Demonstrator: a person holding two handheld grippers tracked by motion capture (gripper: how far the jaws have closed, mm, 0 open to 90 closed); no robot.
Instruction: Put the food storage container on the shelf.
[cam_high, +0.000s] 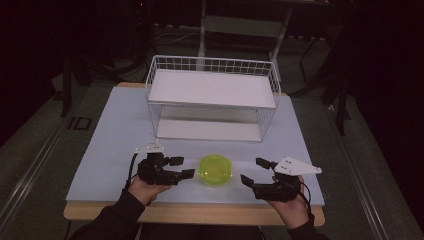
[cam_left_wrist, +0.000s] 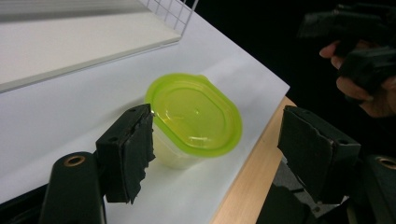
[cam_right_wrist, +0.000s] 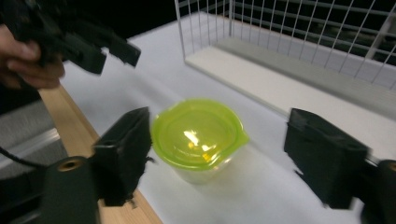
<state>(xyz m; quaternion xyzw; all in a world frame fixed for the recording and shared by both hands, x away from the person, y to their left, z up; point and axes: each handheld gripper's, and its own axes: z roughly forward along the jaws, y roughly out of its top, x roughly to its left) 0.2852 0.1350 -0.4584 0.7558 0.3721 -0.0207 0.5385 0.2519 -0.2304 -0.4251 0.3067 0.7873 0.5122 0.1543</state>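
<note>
A small clear tub with a lime-green lid (cam_high: 216, 170) (cam_left_wrist: 194, 116) (cam_right_wrist: 198, 133) stands upright on the pale table top (cam_high: 115, 145), near the front edge. My left gripper (cam_high: 183, 167) (cam_left_wrist: 224, 154) is just left of it, held in a hand and pointing right. Its jaws stand wide apart, not pressing the tub. My right gripper (cam_high: 252, 171) (cam_right_wrist: 224, 156) is just right of the tub and points left. Its jaws are also spread, and the tub sits free beyond them. Each gripper view shows the other gripper farther off: the right gripper (cam_left_wrist: 355, 46), the left gripper (cam_right_wrist: 98, 51).
A white wire rack (cam_high: 212, 97) with a flat upper shelf and an open lower level stands behind the tub at mid-table. The table's wooden front edge (cam_high: 200, 212) runs close under both hands. Dark floor surrounds the table.
</note>
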